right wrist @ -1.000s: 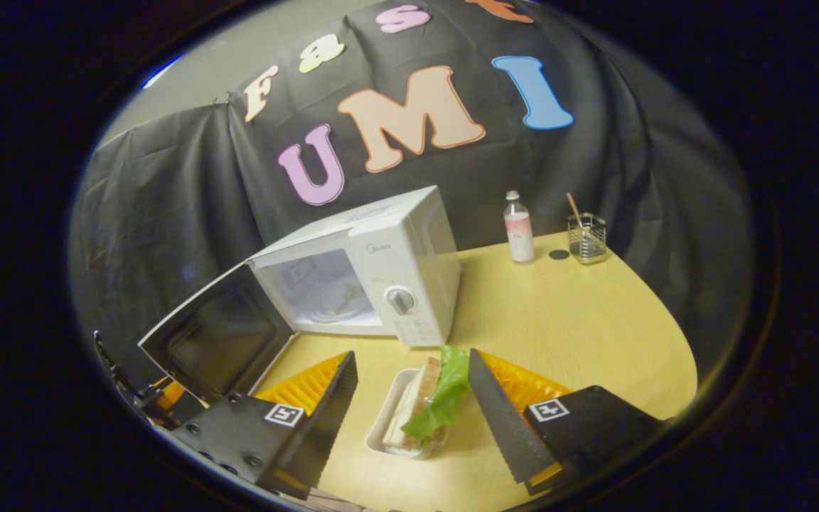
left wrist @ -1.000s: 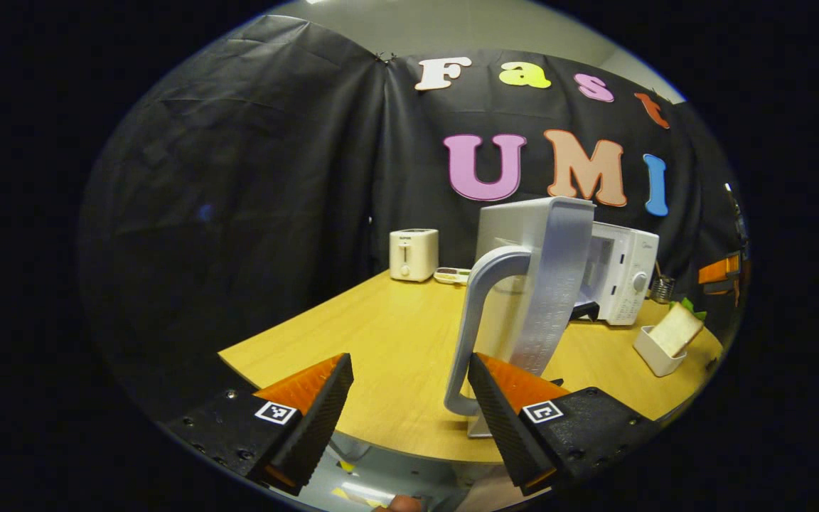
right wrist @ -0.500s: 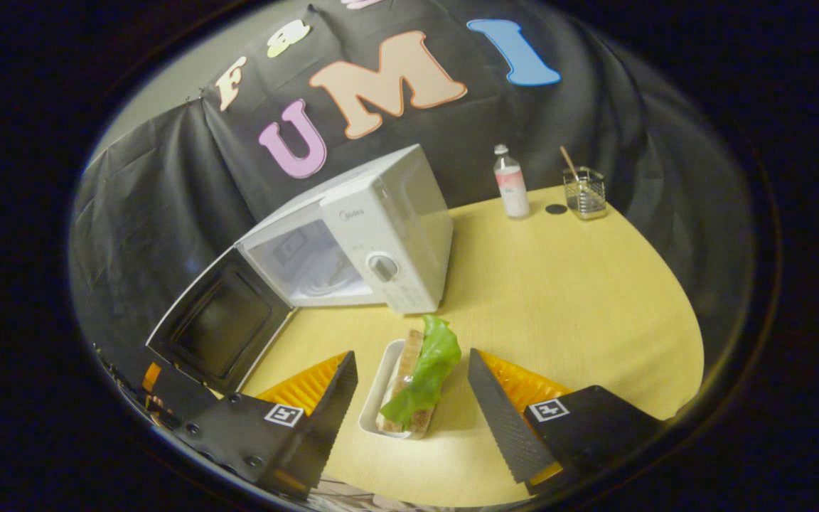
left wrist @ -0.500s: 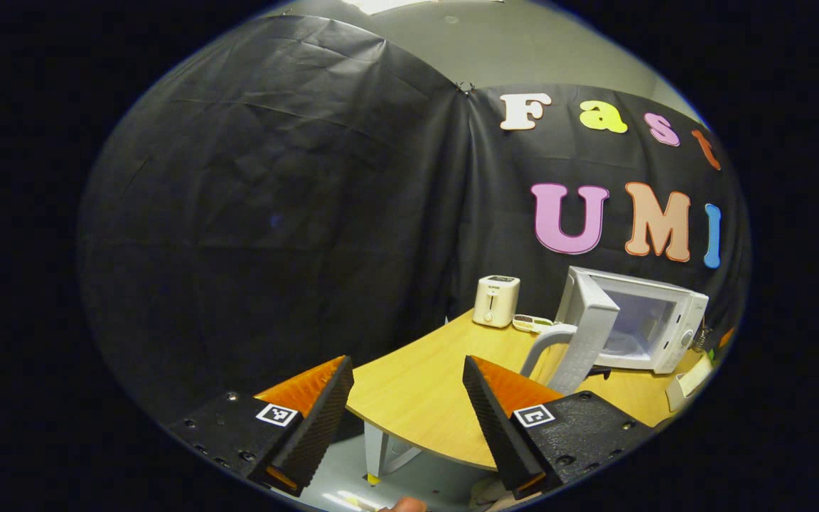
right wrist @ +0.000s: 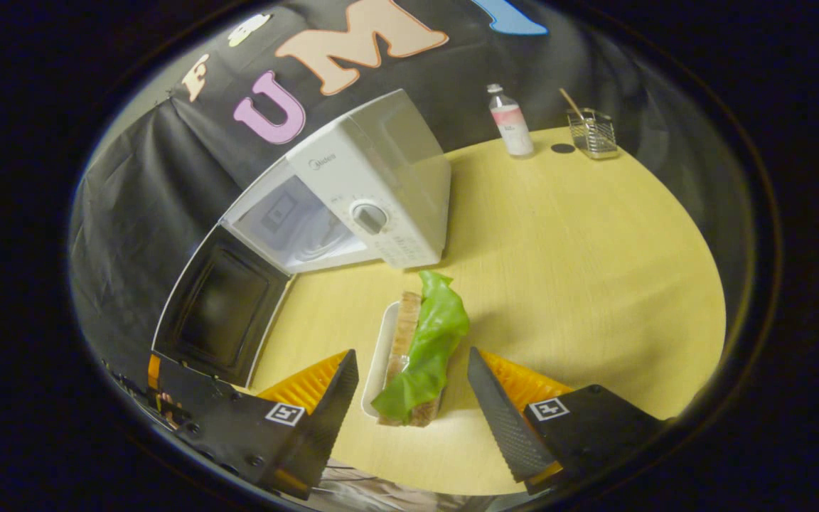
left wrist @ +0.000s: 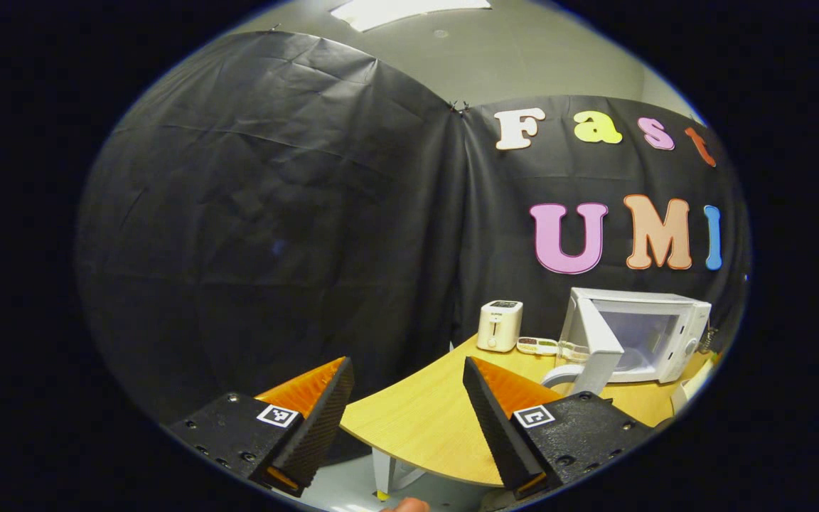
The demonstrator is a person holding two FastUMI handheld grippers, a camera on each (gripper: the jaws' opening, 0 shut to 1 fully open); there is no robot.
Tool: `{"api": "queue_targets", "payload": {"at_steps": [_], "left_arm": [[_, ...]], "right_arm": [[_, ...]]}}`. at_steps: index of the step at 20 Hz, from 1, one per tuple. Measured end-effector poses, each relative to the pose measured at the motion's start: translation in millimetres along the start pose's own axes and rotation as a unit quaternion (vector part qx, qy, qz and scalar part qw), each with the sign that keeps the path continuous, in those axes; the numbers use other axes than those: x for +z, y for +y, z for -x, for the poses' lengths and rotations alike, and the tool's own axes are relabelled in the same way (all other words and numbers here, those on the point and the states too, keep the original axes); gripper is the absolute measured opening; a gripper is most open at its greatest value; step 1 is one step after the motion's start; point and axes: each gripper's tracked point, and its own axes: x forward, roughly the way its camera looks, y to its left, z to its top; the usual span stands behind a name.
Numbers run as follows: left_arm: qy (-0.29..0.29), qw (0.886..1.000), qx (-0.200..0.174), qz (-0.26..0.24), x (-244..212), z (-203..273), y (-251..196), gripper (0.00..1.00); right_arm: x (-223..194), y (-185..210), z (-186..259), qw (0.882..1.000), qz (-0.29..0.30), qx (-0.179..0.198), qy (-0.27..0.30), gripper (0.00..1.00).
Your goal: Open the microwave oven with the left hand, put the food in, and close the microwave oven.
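Observation:
The white microwave (left wrist: 655,331) stands on the wooden table (left wrist: 416,419) with its door (left wrist: 591,341) swung wide open and the cavity bare. My left gripper (left wrist: 406,419) is open and holds nothing, back off the table's near-left edge and well apart from the door handle (left wrist: 559,373). In the right gripper view the microwave (right wrist: 374,178) and its open door (right wrist: 221,306) lie ahead on the left. A sandwich with lettuce (right wrist: 420,341) rests in a white tray (right wrist: 379,355). My right gripper (right wrist: 409,419) is open, its fingers straddling the sandwich's near end without touching.
A toaster (left wrist: 498,325) and a small dish (left wrist: 537,346) sit at the table's back left. A bottle (right wrist: 510,121) and a wire cup with a stick (right wrist: 592,131) stand at the far right. Bare tabletop (right wrist: 580,256) spreads right of the sandwich.
My left gripper has pulled back from the door handle to beyond the table edge; the door stays open. My right gripper has closed in over the sandwich, still open.

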Motion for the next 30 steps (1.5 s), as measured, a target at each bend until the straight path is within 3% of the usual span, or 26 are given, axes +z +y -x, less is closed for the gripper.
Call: {"api": "queue_targets", "payload": {"at_steps": [1, 2, 5, 6, 7, 8, 11, 12, 13, 14, 15, 16, 24, 25, 26, 30], "left_arm": [[-0.005, 1.0, -0.005, 0.003, 2.0, -3.3, -5.8, 0.94], [-0.008, 1.0, -0.012, 0.007, 4.6, -6.0, -11.7, 0.94], [-0.014, 1.0, -0.02, 0.014, 11.8, -15.9, -26.3, 0.94], [-0.018, 1.0, -0.016, 0.012, 12.3, -21.1, -27.4, 0.94], [-0.023, 1.0, -0.013, 0.015, 14.9, -23.2, -27.4, 0.9], [-0.027, 0.999, -0.01, 0.021, 15.6, -26.5, -27.6, 0.94], [-0.034, 0.999, -0.013, 0.03, 12.6, -34.4, -34.0, 0.9], [-0.033, 0.999, -0.016, 0.031, 10.3, -35.4, -37.6, 0.95], [-0.034, 0.999, -0.02, 0.032, 9.6, -36.7, -39.6, 0.9], [-0.036, 0.999, -0.022, 0.035, 9.1, -38.4, -41.9, 0.95], [-0.032, 0.999, -0.023, 0.036, 7.1, -40.8, -42.9, 0.9], [-0.032, 0.999, -0.022, 0.037, 6.6, -40.8, -42.7, 0.95], [-0.029, 0.999, -0.023, 0.028, 5.9, -44.2, -46.9, 0.95], [-0.031, 0.999, -0.023, 0.028, 6.6, -43.7, -48.1, 0.95], [-0.033, 0.999, -0.022, 0.028, 7.7, -42.9, -47.3, 0.95], [-0.038, 0.999, -0.014, 0.011, 7.8, -38.5, -37.1, 0.95]], "right_arm": [[-1.6, -1.9, -5.2, 1.0, -0.007, -0.001, 0.006, 0.98], [-1.9, -1.1, -9.2, 1.0, -0.014, 0.001, 0.01, 0.89], [0.7, 2.8, -14.4, 0.999, -0.029, 0.012, 0.013, 0.88], [3.1, 2.0, -16.4, 0.999, -0.035, 0.009, 0.013, 0.75], [1.9, -0.6, -20.9, 0.999, -0.036, 0.008, 0.016, 0.74], [-0.8, -2.4, -24.2, 0.999, -0.036, 0.005, 0.023, 0.6], [-8.0, 1.6, -26.7, 0.998, -0.048, 0.015, 0.038, 0.57], [-8.3, 3.1, -28.7, 0.998, -0.045, 0.016, 0.038, 0.54], [-3.5, 0.4, -28.4, 0.998, -0.044, 0.017, 0.032, 0.42], [-4.9, 2.7, -28.0, 0.999, -0.042, 0.012, 0.026, 0.37], [-4.9, 3.2, -27.4, 0.999, -0.037, 0.01, 0.019, 0.43], [-5.0, 5.5, -25.8, 0.999, -0.036, 0.011, 0.014, 0.36], [12.9, 37.1, 5.1, 0.996, -0.032, 0.035, -0.075, 0.37], [14.9, 44.2, 8.4, 0.994, -0.034, 0.042, -0.091, 0.36], [15.9, 54.1, 10.1, 0.992, -0.036, 0.054, -0.107, 0.43], [10.0, 101.5, 11.4, 0.981, -0.045, 0.109, -0.153, 0.43]]}}
